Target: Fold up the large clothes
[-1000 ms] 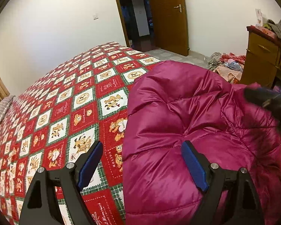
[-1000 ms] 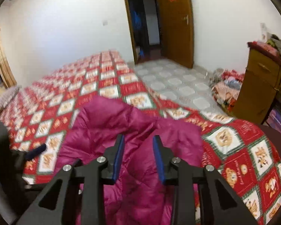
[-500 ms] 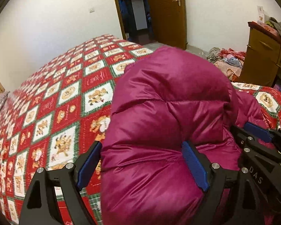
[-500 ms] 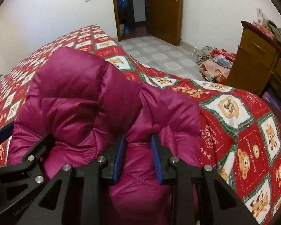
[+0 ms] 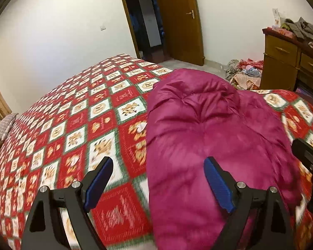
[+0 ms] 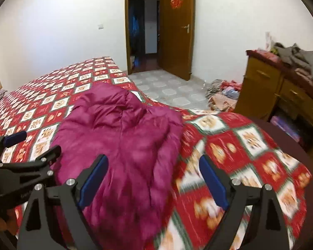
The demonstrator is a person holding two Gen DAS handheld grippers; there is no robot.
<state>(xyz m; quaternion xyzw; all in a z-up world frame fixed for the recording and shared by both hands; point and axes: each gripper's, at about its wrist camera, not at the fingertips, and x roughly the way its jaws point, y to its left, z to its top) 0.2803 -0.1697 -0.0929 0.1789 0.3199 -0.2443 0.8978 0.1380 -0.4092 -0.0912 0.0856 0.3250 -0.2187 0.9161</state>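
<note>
A puffy magenta down jacket (image 5: 208,137) lies bunched in a folded heap on the bed with the red, white and green bear-patterned quilt (image 5: 77,125). My left gripper (image 5: 158,179) is open and empty above the jacket's left edge. My right gripper (image 6: 154,177) is open and empty above the jacket's (image 6: 123,137) right edge. The left gripper shows at the left of the right wrist view (image 6: 20,145). Part of the right gripper shows at the right edge of the left wrist view (image 5: 308,156).
A wooden dresser (image 6: 281,91) with clothes piled on top stands to the right of the bed. A heap of clothes (image 6: 223,93) lies on the tiled floor beside it. An open wooden door (image 6: 175,29) is at the back. A pillow (image 5: 2,127) lies far left.
My right gripper has opened and let go of the jacket. Both grippers have drawn back and up from it. The jacket now lies flatter on the quilt.
</note>
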